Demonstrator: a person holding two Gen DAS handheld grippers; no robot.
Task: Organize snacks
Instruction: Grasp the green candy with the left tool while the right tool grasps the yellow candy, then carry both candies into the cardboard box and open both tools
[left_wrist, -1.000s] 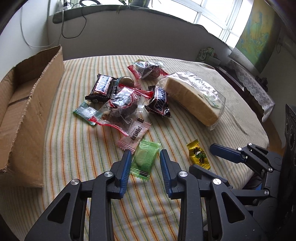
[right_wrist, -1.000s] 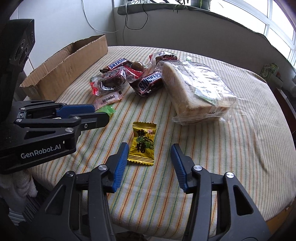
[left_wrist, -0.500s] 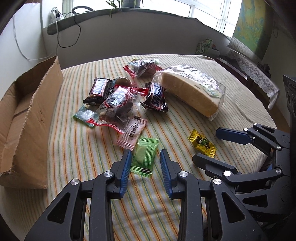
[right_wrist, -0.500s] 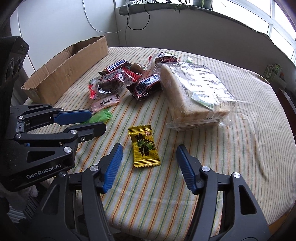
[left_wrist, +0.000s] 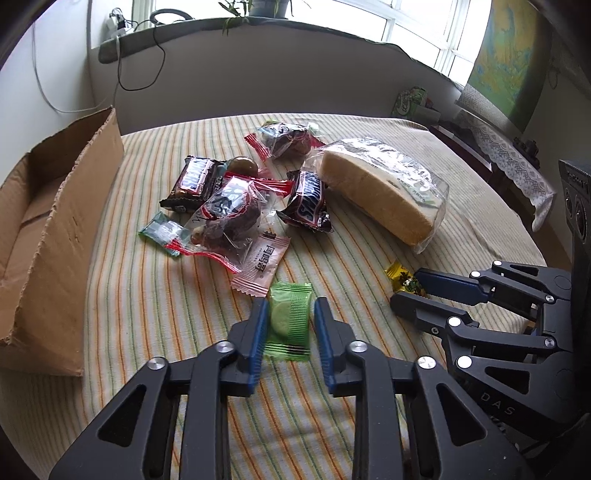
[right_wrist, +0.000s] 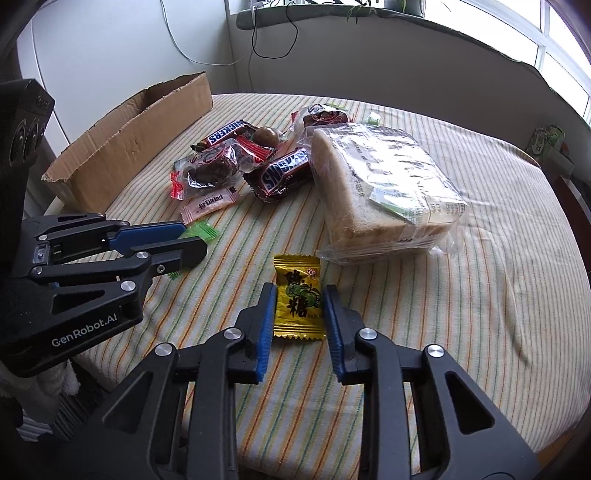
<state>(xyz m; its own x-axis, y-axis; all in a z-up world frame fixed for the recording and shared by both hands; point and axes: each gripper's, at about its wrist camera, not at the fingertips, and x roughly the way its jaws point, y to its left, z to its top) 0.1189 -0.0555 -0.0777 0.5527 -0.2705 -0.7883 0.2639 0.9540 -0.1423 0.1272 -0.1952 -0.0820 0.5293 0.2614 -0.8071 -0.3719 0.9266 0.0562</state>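
Observation:
A green candy packet (left_wrist: 289, 317) lies on the striped tablecloth between the fingers of my left gripper (left_wrist: 290, 314), whose jaws stand just wider than the packet. A yellow candy packet (right_wrist: 297, 300) lies between the fingers of my right gripper (right_wrist: 299, 299), jaws close on both its sides. Whether either grips its packet I cannot tell. Further back lies a pile of snacks: two Snickers bars (left_wrist: 309, 203), clear red-edged packets (left_wrist: 231, 218), a pink packet (left_wrist: 262, 264) and bagged bread (left_wrist: 384, 192). The right gripper (left_wrist: 410, 290) shows in the left wrist view, the left gripper (right_wrist: 192, 240) in the right wrist view.
An open cardboard box (left_wrist: 55, 229) lies at the table's left side, also in the right wrist view (right_wrist: 129, 136). The round table's edge (right_wrist: 535, 424) falls away close on the right. A wall ledge with cables runs behind the table.
The right gripper's jaws have narrowed around the yellow packet and moved forward over it. The left gripper has stayed over the green packet.

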